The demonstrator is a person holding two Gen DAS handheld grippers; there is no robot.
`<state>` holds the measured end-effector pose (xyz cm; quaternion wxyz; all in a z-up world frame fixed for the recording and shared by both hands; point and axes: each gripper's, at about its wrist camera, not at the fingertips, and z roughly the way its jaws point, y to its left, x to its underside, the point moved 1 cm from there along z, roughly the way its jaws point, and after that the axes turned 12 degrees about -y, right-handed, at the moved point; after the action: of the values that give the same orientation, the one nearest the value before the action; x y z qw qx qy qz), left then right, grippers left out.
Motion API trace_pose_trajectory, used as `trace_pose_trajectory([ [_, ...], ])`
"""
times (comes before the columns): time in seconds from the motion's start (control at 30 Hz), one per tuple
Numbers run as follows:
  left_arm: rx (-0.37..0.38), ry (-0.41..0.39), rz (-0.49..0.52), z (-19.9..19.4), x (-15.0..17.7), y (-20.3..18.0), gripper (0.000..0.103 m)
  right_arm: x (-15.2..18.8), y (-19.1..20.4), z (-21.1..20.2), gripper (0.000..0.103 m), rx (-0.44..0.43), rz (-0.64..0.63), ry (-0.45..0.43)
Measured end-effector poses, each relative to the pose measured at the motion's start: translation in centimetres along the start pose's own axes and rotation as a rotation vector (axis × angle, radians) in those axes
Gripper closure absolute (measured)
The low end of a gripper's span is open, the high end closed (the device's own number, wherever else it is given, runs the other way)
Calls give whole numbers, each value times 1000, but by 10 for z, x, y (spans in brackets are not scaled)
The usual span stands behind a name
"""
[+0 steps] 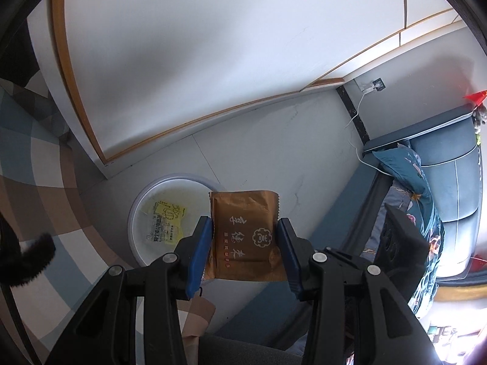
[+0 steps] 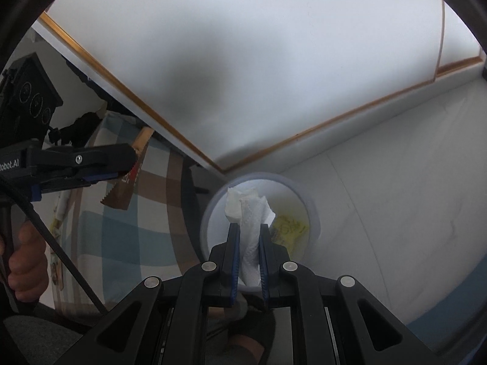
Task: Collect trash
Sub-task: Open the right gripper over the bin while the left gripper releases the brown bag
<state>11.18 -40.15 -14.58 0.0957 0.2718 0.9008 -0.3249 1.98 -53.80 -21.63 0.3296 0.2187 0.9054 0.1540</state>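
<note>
We hold a brown snack wrapper point(image 1: 245, 235) with gold lettering between the blue pads point(image 1: 201, 252) of the left gripper point(image 1: 245, 240); its jaws stand moderately apart, pressing on the wrapper's two side edges, and the packet stands flat toward the camera with its serrated top edge up. At about 9 o'clock from the wrapper, partly behind it, we see a white round bin point(image 1: 143, 200) on the pale tiled floor point(image 1: 274, 140). At the bottom of the bin lies a yellow printed paper point(image 1: 167, 219).

In the right wrist view we hold a crumpled white paper towel point(image 2: 251, 234) in the right gripper point(image 2: 249, 255); its jaws are narrow, closed on the towel, which sticks up past the fingertips. The towel hangs over the bin's mouth point(image 2: 299, 188), and the yellow paper point(image 2: 290, 228) shows at 3 o'clock from it inside the bin.

At 9 o'clock in this view the left gripper point(image 2: 127, 164) appears side-on with the wrapper point(image 2: 127, 188) hanging from it, over a plaid rug point(image 2: 127, 228) in brown, blue and cream. The person's hand point(image 2: 26, 261) grips its handle at 8 o'clock. A white cabinet with a wooden trim point(image 2: 152, 115) rises beyond the bin at 12 o'clock. In the left view a blue sofa point(image 1: 450, 176) with a patterned pillow point(image 1: 401, 167) sits at 3 o'clock, and a white cable point(image 1: 357, 140) runs down from a wall socket point(image 1: 377, 84).
</note>
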Motion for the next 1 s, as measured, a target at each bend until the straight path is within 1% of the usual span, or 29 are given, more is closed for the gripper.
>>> trace_pose_trajectory([
  [0.1, 3, 25, -29, 12, -4, 3, 64, 14, -3, 30, 91, -32, 33, 65],
  [0.17, -22, 27, -22, 16, -5, 4, 64, 20, -5, 45, 90, -39, 42, 93],
  [0.23, -35, 39, -15, 21, -4, 5, 64, 24, -9, 54, 88, -40, 46, 118],
  [0.33, -38, 55, -42, 27, -4, 10, 64, 29, -11, 68, 78, -48, 47, 156],
  [0.4, -43, 61, -65, 29, -5, 14, 64, 33, -12, 71, 70, -57, 50, 165],
  [0.43, -45, 62, -72, 29, -5, 15, 64, 34, -11, 74, 68, -59, 55, 167],
  [0.5, -48, 68, -81, 30, -4, 15, 64, 34, -12, 74, 55, -58, 61, 169],
  [0.63, -52, 90, -90, 35, 1, 15, 64, 36, -12, 69, 54, -64, 60, 164],
  [0.7, -61, 97, -98, 38, 4, 15, 64, 39, -15, 63, 50, -59, 71, 155],
  [0.73, -62, 103, -104, 39, 5, 16, 64, 39, -17, 61, 50, -55, 80, 151],
  [0.8, -72, 128, -107, 44, 9, 14, 63, 41, -23, 55, 48, -38, 95, 141],
  [0.9, -92, 137, -96, 47, 12, 10, 61, 43, -30, 46, 46, -9, 99, 132],
  [1.0, -103, 143, -123, 44, 12, 14, 58, 43, -39, 34, 44, 15, 126, 106],
])
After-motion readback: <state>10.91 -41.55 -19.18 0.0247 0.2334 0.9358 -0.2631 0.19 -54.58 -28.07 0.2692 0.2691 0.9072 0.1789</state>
